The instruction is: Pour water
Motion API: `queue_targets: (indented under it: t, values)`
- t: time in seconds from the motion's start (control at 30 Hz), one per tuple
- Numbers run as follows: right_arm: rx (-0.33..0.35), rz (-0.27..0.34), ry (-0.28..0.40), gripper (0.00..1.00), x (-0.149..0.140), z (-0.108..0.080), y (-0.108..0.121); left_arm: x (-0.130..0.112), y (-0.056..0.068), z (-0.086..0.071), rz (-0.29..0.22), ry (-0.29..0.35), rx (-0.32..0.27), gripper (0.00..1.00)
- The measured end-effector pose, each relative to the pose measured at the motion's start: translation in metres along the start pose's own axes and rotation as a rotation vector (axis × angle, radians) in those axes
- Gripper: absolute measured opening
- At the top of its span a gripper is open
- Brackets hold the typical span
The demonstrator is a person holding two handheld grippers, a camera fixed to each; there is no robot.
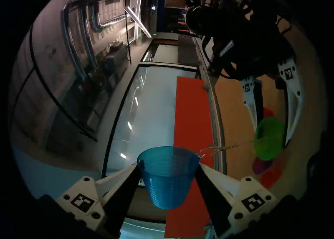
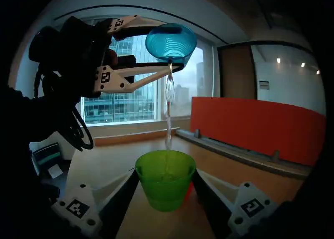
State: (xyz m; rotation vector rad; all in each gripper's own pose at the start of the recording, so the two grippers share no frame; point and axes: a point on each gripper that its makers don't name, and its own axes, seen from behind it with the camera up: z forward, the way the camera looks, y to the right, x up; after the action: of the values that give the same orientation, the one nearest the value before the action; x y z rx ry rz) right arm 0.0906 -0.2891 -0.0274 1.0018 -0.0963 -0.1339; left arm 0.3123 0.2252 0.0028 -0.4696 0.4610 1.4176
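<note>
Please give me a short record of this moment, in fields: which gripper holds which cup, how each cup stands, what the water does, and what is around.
left gripper: shut on the blue cup
blue cup pose: tipped over, higher than the green cup
right gripper: shut on the green cup
green cup pose: upright, mouth up
water: thin stream from the blue cup's rim into the green cup
fill level: cannot tell
below: wooden table
behind: orange partition, window

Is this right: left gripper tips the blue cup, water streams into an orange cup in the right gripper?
No, the right gripper holds a green cup, not orange. The right gripper view shows it, with the left gripper tipping the blue cup and water streaming in.
</note>
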Motion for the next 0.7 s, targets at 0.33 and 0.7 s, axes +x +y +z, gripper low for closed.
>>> queue_targets:
  t: [0.33, 0.7]
  values:
    - [-0.003, 0.001, 0.003, 0.90, 0.001, -0.001, 0.000, 0.005, 0.003, 0.000, 0.058, 0.001, 0.003, 0.86]
    - [-0.004, 0.002, 0.007, 0.90, 0.002, -0.002, 0.000, 0.012, -0.006, -0.003, 0.131, 0.009, 0.025, 0.86]
